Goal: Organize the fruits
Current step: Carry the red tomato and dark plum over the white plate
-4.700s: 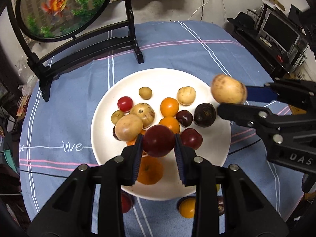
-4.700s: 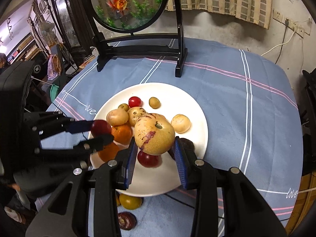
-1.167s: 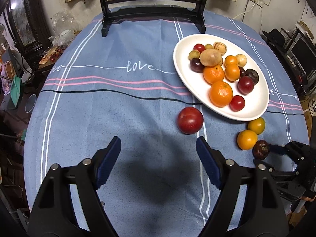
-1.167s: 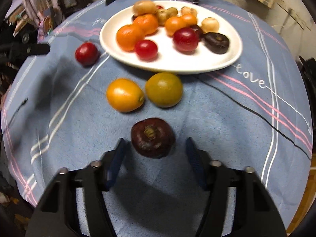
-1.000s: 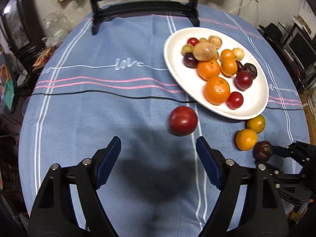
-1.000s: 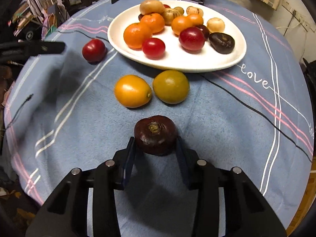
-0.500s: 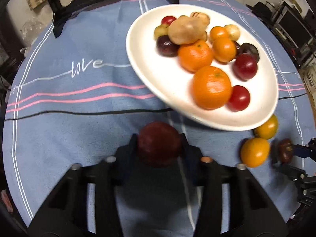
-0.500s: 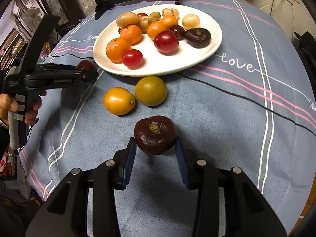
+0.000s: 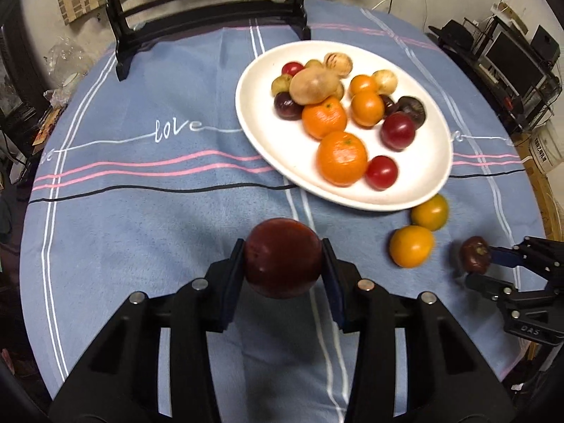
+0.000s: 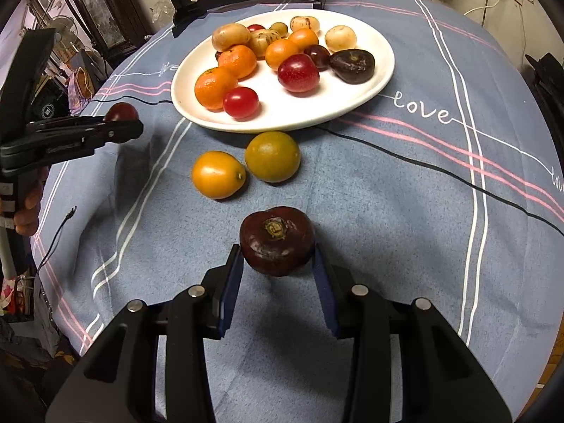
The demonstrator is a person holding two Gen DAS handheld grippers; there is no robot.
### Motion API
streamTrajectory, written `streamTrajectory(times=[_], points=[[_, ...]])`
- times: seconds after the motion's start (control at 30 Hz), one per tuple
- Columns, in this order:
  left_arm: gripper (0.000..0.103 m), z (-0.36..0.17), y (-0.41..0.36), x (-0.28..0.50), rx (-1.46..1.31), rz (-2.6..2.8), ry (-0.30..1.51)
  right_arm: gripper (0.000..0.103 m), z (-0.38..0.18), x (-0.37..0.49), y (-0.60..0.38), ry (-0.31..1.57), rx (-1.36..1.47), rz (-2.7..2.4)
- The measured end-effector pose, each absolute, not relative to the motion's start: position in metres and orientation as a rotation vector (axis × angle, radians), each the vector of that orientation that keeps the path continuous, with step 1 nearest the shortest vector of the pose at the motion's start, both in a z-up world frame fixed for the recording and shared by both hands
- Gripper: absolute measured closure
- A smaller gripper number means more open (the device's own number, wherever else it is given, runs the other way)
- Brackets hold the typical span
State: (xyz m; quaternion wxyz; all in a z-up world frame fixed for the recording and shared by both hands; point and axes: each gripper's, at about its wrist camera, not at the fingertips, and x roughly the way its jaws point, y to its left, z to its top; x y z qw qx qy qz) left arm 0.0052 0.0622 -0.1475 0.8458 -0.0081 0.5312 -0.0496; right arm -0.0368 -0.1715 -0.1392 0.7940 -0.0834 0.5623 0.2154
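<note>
The left tool [image 9: 283, 264] is closed tight on a big red fruit [image 9: 283, 258]. The fruit sits between the two blue pads and looks lifted a little off the blue cloth [image 9: 141, 229] on the tabletop. The right tool [image 10: 277, 264] is closed on a dark purple fruit [image 10: 277, 239] with a little dry stem on top. It also looks held just above the cloth.

The white plate [image 9: 433, 176] is near the middle of the tabletop. It already has many fruits on it: two oranges, some small orange ones, red ones, dark ones and pale brown ones. So a lot of the job looks done.

Some fruits are not on the plate yet. A yellow-orange fruit [image 10: 218, 174] and a greenish-yellow fruit [image 10: 272, 156] lie on the cloth, touching each other, just beside the near rim of the plate. The two fruits in the tools are off the plate too.

I think both held fruits should go to the plate next, and there is bare white space at the near side for them. After that, the two fruits on the cloth are left to pick up. That makes four fruits to go, as far as I can see.
</note>
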Motion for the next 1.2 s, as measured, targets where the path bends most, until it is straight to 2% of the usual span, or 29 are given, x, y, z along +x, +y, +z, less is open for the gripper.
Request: streamTrajectory(times=[0.33, 0.57, 0.77, 1.2], points=[[0.061, -0.065, 0.016, 0.005, 0.02, -0.15, 0.962, 0.062, -0.062, -0.022, -0.163, 1.025, -0.176, 0.511], [0.061, -0.031, -0.014, 0.021, 0.041, -0.152, 0.895, 0.062, -0.001, 0.002, -0.157, 0.883, -0.177, 0.517], [0.061, -0.031, -0.023, 0.031, 0.064, -0.145, 0.897, 0.062, 0.017, 0.023, -0.153, 0.843, -0.177, 0.525], [0.061, -0.056, -0.02, 0.065, 0.067, -0.105, 0.952, 0.062, -0.004, 0.062, -0.148, 0.892, -0.176, 0.544]])
